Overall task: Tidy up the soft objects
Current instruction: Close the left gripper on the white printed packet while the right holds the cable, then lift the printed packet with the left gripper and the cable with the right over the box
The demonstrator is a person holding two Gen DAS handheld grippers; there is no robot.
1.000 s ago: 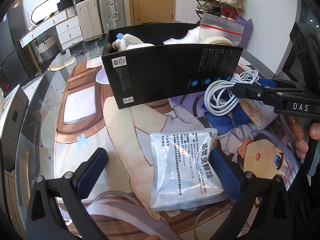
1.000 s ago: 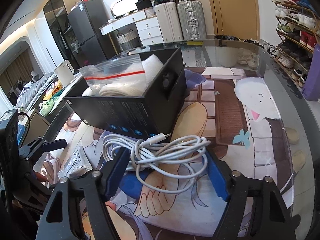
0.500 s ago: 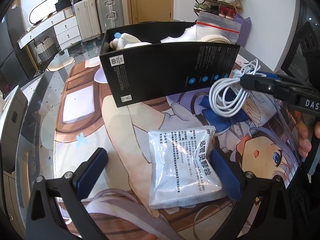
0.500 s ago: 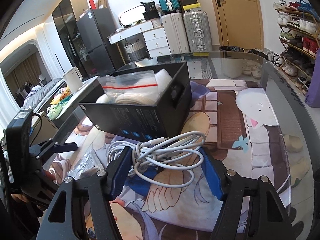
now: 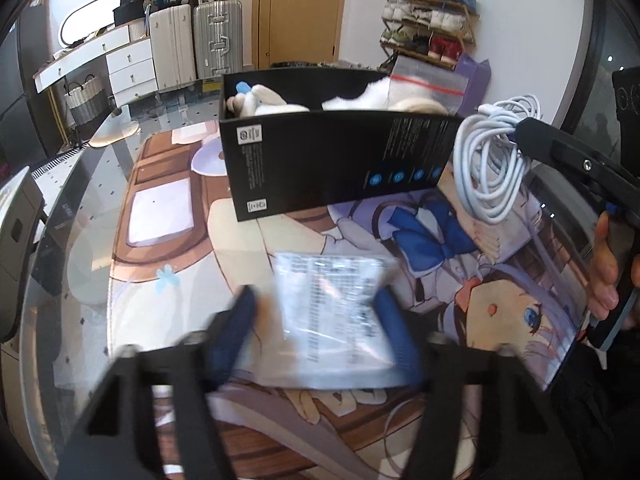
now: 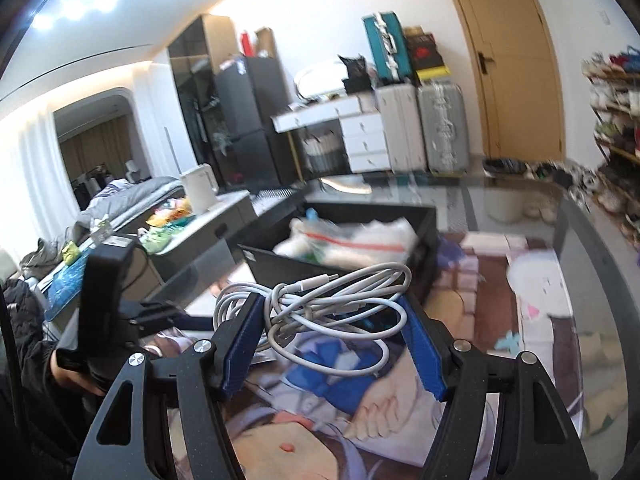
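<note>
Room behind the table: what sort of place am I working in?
Most likely a lived-in home: a shoe rack by the door, suitcases against the wall, and a bed further off.

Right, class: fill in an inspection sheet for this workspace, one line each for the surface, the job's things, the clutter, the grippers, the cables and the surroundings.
Surface: glass table with a printed anime mat.
Job's things: clear packet on the mat; black box holding a plush toy and a zip bag.
Clutter: nothing seen.
Grippers: left hand-held gripper has just been closing, packet between its jaws, too blurred to tell contact; right hand-held gripper shut on the cable.
Cables: coiled white cable, lifted off the mat near the box.
Surroundings: suitcases, door, shoe rack, drawers.
</note>
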